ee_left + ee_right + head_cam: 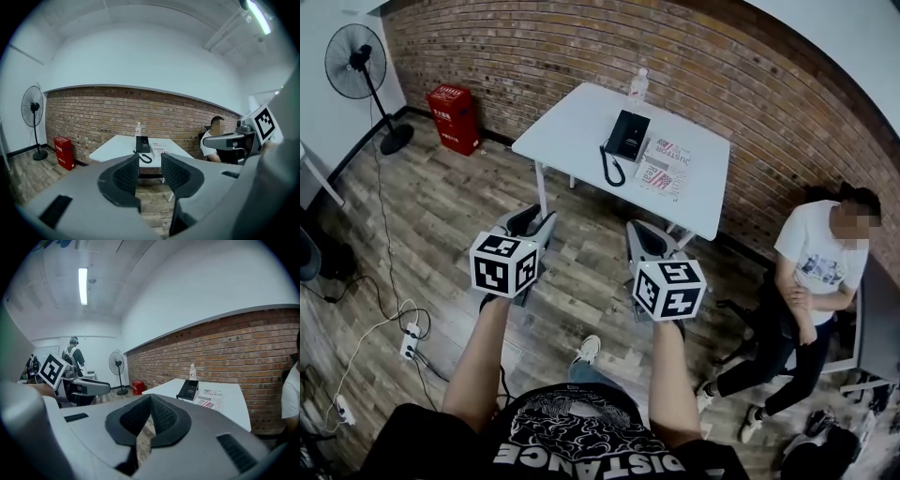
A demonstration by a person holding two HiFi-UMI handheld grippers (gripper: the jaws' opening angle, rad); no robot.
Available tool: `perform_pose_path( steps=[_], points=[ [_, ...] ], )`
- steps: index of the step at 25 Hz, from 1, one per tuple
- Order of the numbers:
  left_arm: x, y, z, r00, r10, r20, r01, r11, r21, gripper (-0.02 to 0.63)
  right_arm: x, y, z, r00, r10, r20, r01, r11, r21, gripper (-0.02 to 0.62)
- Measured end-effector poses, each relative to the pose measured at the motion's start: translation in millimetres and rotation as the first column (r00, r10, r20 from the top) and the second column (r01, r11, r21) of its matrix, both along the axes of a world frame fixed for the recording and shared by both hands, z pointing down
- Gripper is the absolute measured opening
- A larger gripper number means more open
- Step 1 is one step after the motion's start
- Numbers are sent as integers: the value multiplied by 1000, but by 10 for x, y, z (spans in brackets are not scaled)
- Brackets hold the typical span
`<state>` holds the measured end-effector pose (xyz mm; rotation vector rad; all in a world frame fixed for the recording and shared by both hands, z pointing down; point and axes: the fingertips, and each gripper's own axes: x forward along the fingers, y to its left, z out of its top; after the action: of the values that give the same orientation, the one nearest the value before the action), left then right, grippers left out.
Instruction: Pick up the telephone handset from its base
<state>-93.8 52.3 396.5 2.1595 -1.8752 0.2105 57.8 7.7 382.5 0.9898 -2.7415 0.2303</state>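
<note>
"DISTANCE" in white on black shirt (609, 462), bottom centre of head view. Printed papers (667, 164), upper centre: large letters, too blurred to read. Red box (453, 117), upper left: label unreadable.

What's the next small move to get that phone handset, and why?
Likely step closer to the white table: the telephone sits on it well beyond both grippers. The left gripper, jaws apart and empty, looks readier to lead; the right gripper is shut.

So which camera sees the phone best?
The head view: it looks down on the whole telephone, curly cord too. The left gripper view shows it small and far off; the right gripper view shows it side-on, small.
</note>
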Motion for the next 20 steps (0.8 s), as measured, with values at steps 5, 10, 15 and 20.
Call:
perform_pose_path(
  steps=[5, 10, 15, 20],
  points=[
    [27, -589, -13, 1000, 19, -12, -19, 1000, -2, 138, 0, -547, 27, 1000, 7, -4, -7, 1000, -12, 0],
    [43, -1124, 2, 1000, 27, -11, -27, 1000, -14, 168, 0, -1057, 39, 1000, 11, -3, -12, 1000, -18, 0],
    [90, -1612, 17, 999, 35, -19, -36, 999, -17, 193, 30, -1491, 78, 1000, 12, -2, -12, 1000, -26, 0],
    [202, -1964, 44, 998, 58, -21, -59, 998, -19, 204, 121, -1840, 101, 1000, 27, 3, -27, 999, -32, 0]
  ],
)
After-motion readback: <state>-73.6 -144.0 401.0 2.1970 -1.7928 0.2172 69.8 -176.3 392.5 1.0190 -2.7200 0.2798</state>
